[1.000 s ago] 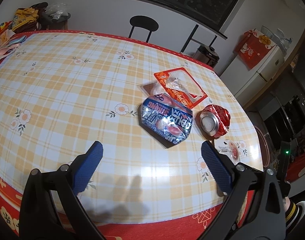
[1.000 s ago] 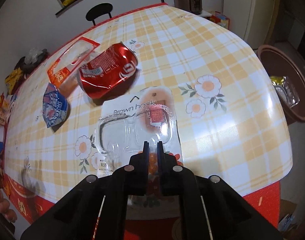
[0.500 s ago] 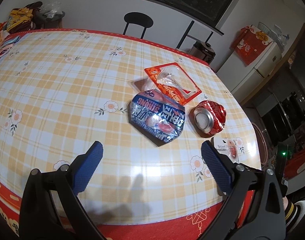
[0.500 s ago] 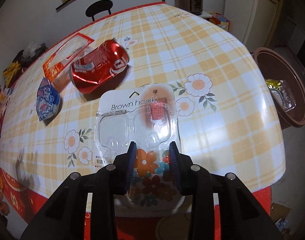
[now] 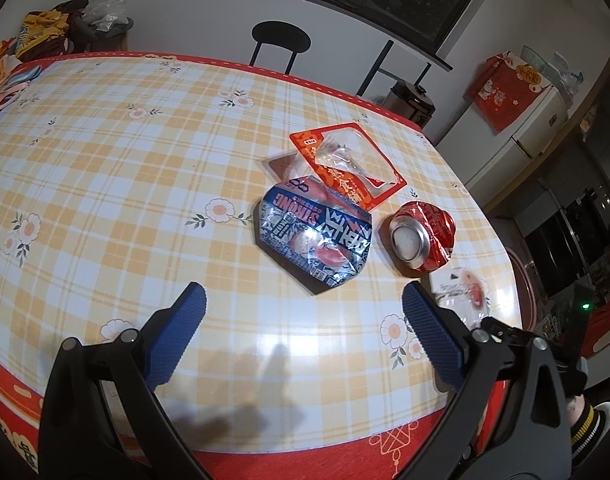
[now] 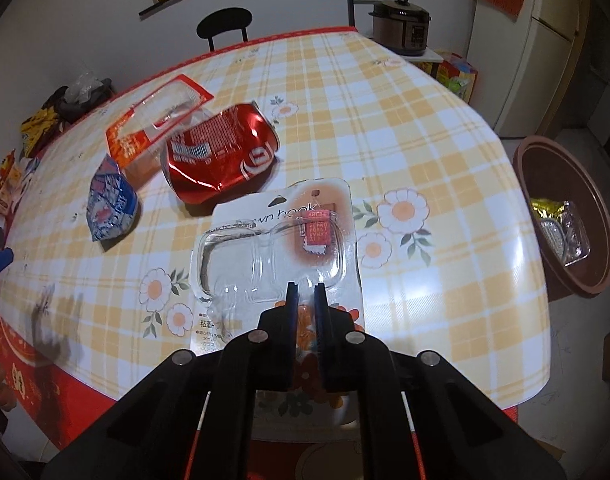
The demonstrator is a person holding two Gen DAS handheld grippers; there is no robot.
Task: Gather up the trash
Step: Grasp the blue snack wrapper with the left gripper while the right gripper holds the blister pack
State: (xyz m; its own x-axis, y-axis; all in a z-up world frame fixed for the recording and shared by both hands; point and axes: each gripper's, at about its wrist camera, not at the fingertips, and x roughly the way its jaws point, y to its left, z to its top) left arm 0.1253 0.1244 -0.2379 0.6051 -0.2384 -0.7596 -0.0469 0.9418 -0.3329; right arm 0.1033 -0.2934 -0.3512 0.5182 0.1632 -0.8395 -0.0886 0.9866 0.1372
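Half a second back, right hand-held gripper (image 6: pixel 305 294) parted; now just closed, clamped on hook pack (image 6: pixel 281 248). Lies flat near desk (image 6: pixel 445 128) edge, long axis pointing away toward can (image 6: pixel 221 152). Left hand-held gripper (image 5: pixel 303 306) wide apart, empty.

One crushed can (image 6: pixel 221 160), two snack wrappers (image 6: pixel 113 204) (image 6: pixel 157 120), one blister pack (image 6: pixel 281 248), one basin (image 6: pixel 565 216).

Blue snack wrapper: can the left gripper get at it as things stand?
Probably yes. The left gripper is open, the blue snack wrapper lies just ahead on the table, with nothing between.
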